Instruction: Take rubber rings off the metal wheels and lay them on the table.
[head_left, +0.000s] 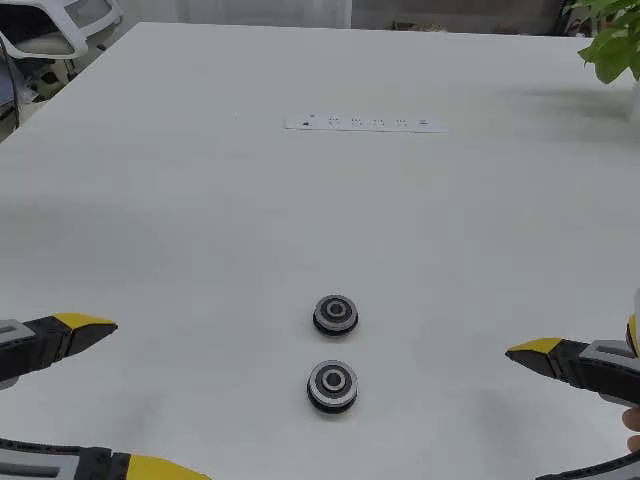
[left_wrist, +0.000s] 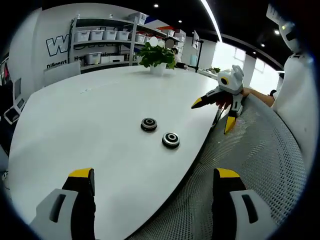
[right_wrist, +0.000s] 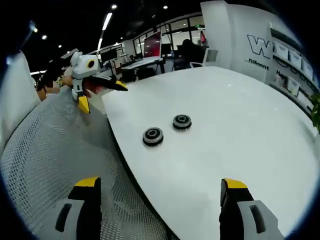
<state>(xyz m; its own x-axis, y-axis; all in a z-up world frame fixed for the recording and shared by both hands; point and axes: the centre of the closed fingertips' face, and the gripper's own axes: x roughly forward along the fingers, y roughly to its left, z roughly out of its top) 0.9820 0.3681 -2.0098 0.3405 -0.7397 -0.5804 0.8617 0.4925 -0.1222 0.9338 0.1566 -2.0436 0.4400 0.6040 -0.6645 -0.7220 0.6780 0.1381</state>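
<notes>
Two small metal wheels with black rubber rings lie flat on the white table (head_left: 200, 200): a far wheel (head_left: 335, 314) and a near wheel (head_left: 332, 385). My left gripper (head_left: 130, 400) is open at the lower left, well apart from them. At the lower right my right gripper (head_left: 540, 415) is open too, with nothing in it. In the left gripper view, the far wheel (left_wrist: 148, 124) and near wheel (left_wrist: 171, 140) sit ahead of the open left gripper (left_wrist: 152, 175). In the right gripper view, the near wheel (right_wrist: 153, 136) and far wheel (right_wrist: 182, 121) lie beyond the open right gripper (right_wrist: 161, 184).
A white power strip (head_left: 365, 123) lies farther back on the table. A potted plant (head_left: 610, 45) stands at the far right corner and a chair (head_left: 60, 30) at the far left. The table's near edge runs just behind the near wheel.
</notes>
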